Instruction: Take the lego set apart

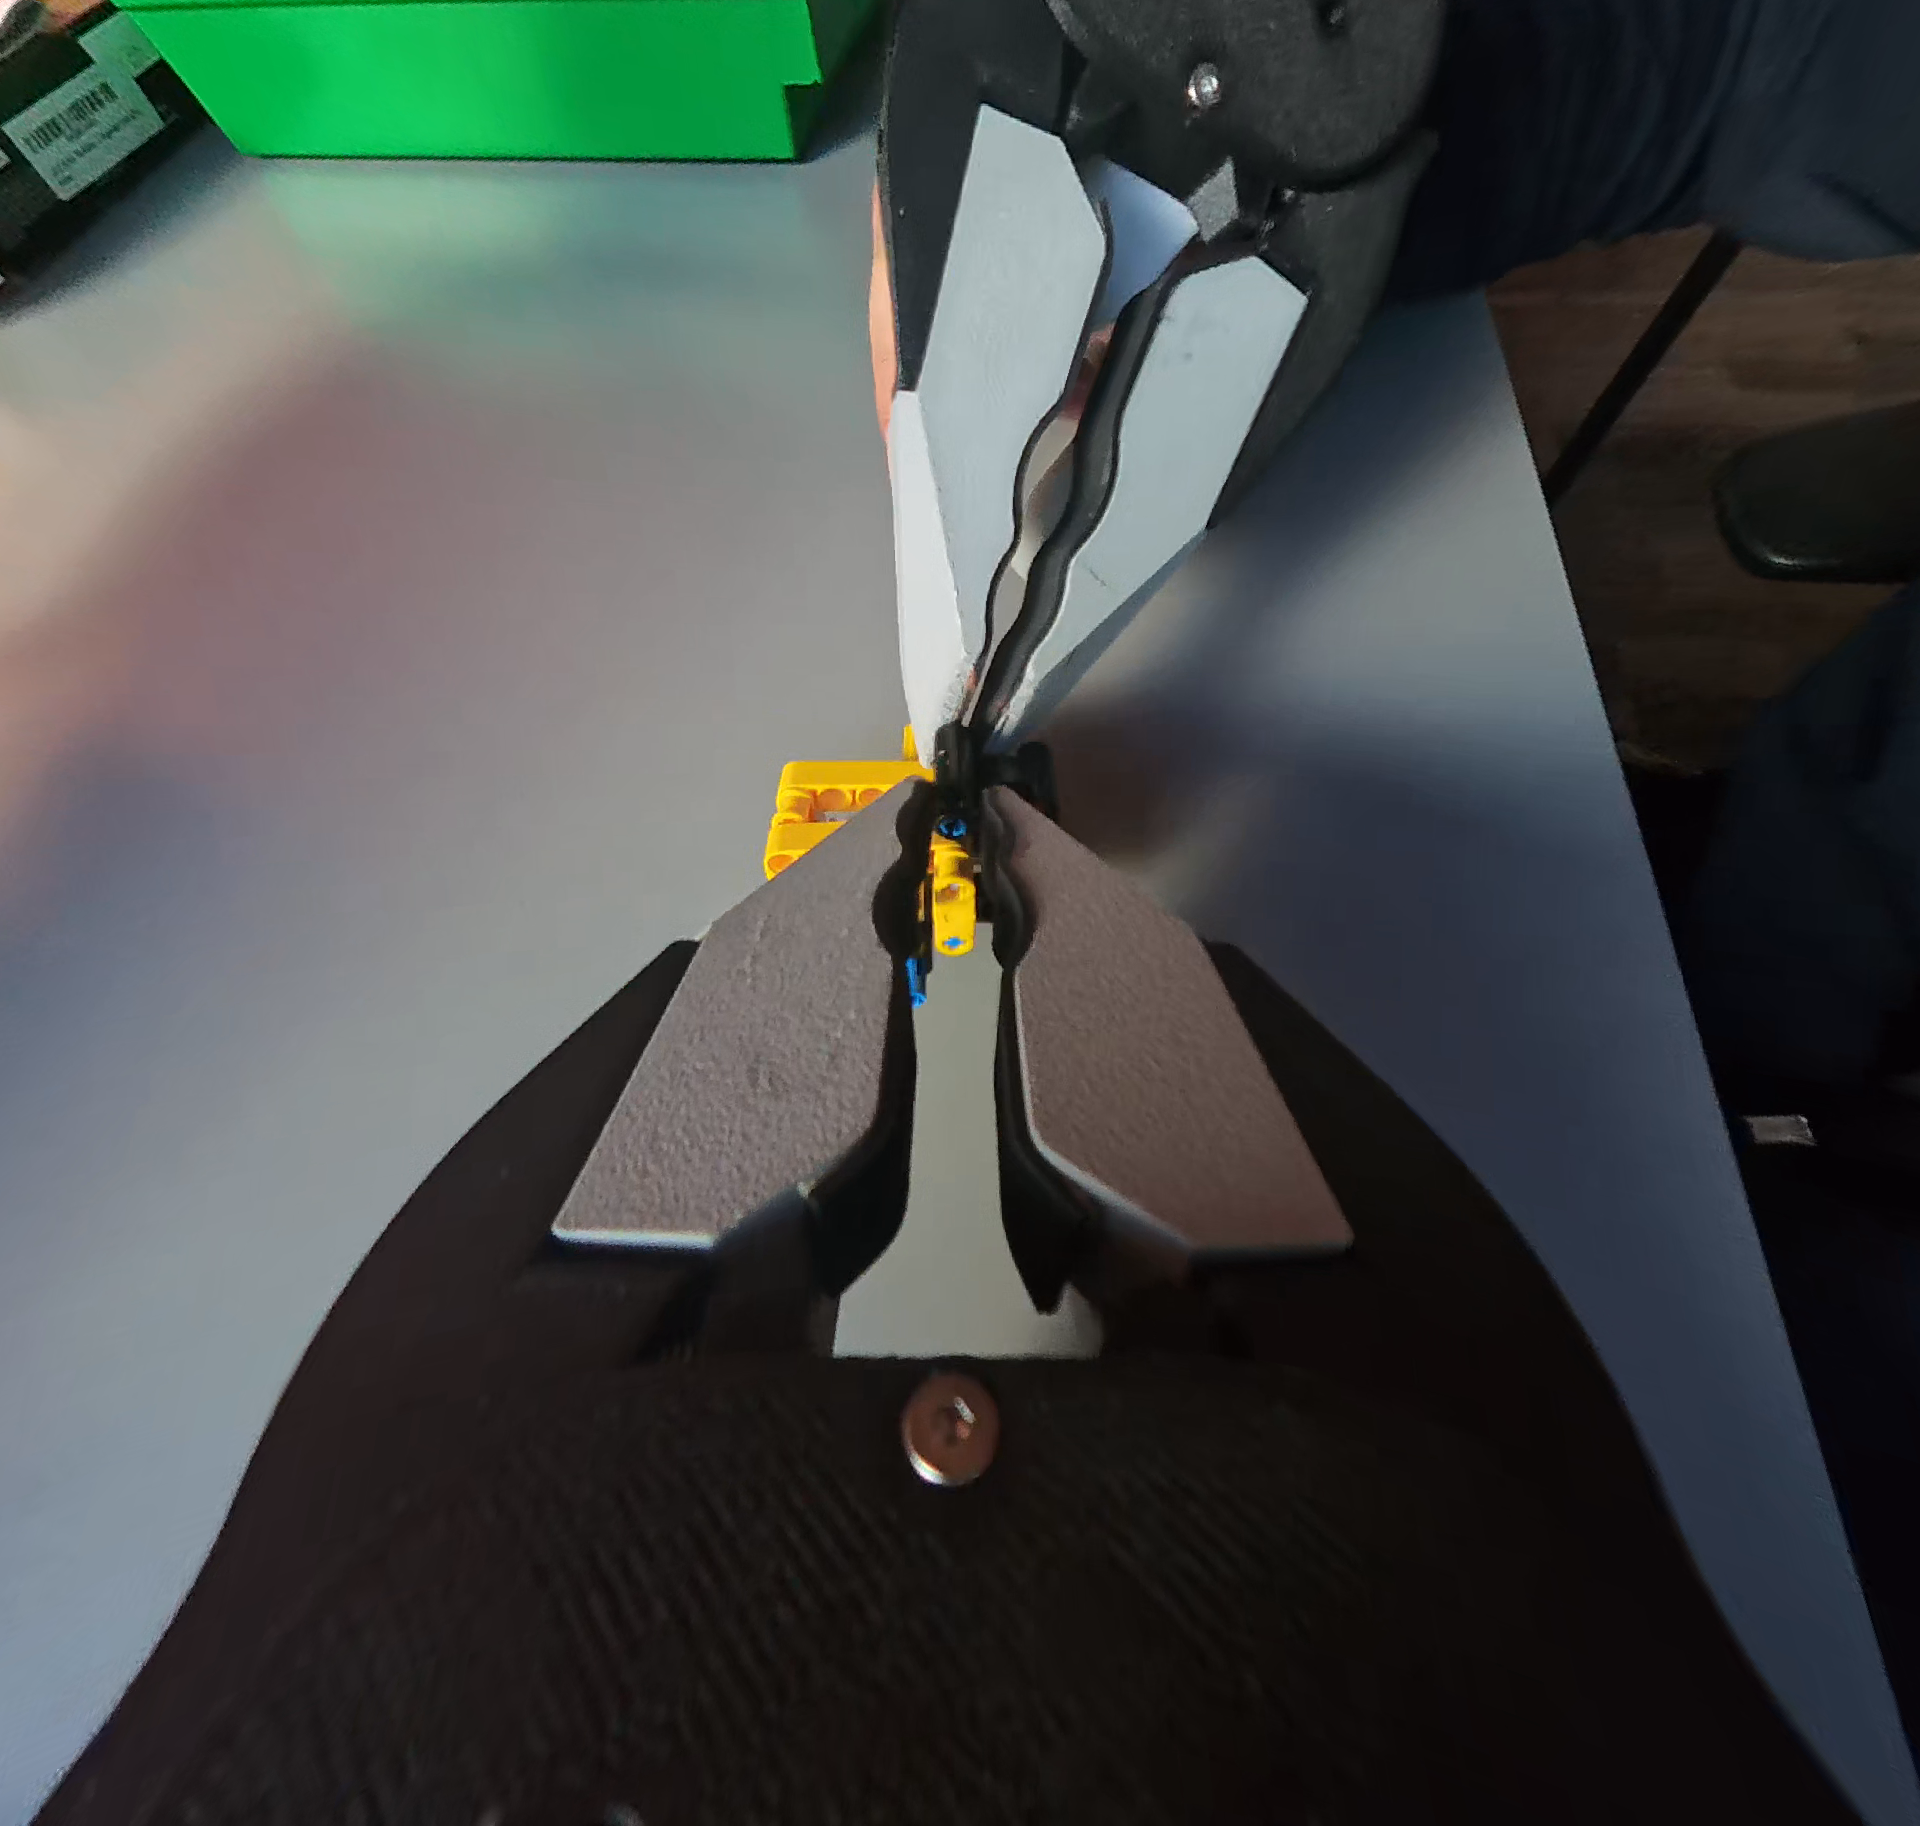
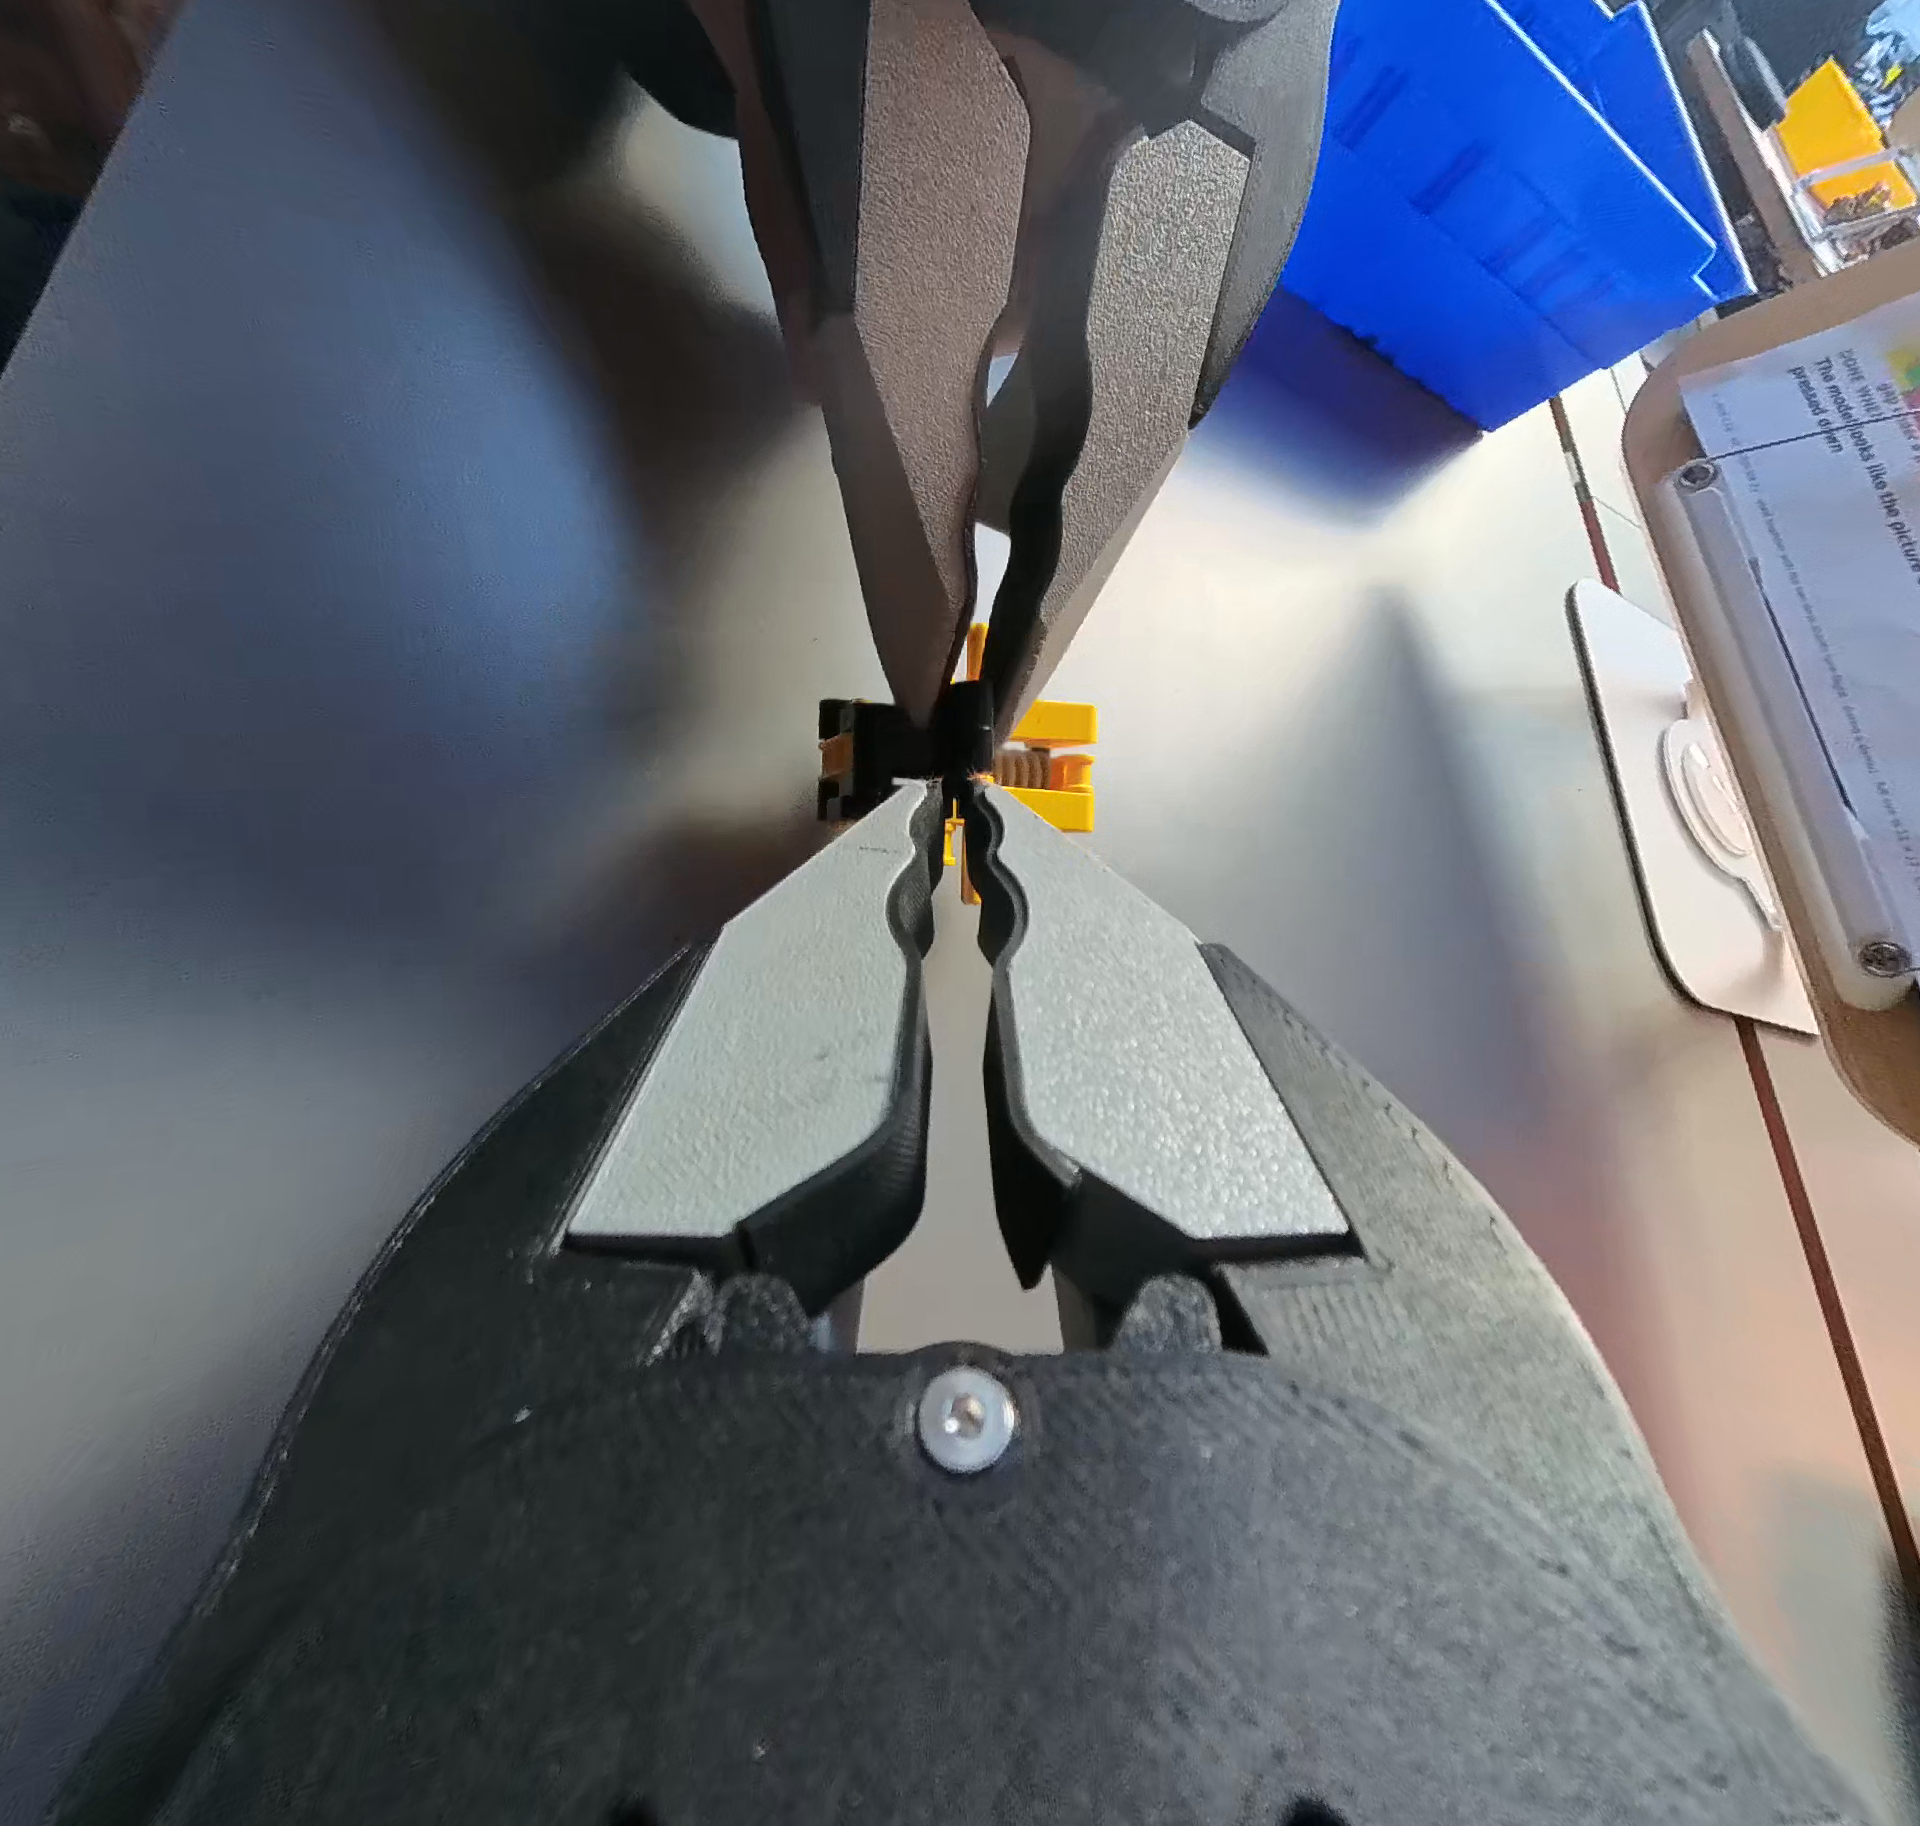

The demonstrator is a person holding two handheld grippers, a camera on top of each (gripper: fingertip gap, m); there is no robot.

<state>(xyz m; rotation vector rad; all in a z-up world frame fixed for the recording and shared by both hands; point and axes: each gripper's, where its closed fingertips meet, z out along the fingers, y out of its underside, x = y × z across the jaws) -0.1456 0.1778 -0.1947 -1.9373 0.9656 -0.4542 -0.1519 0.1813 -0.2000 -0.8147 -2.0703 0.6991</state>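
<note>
The lego set [image 1: 821, 808] is a small yellow frame with black parts and blue pins, standing on the grey table [image 1: 416, 737]. It also shows in the right wrist view [image 2: 1055, 737], with a black block on its left. My left gripper [image 1: 951, 815], with dark grey fingers, is shut on a yellow beam of the set. It enters the right wrist view [image 2: 961, 696] from above. My right gripper [image 2: 956, 797], with light grey fingers, is shut on a black piece of the set. It comes down from above in the left wrist view [image 1: 966, 732]. Both tips meet at the set and hide its middle.
A green bin [image 1: 468, 31] stands at the back, with a black labelled box [image 1: 62, 124] to its left. Blue bins [image 2: 1507, 218] stand at the back right. A stand with a printed sheet [image 2: 1818, 581] is at the right. The table edge [image 1: 1621, 737] runs along the right. The grippers are tip to tip, or close to it.
</note>
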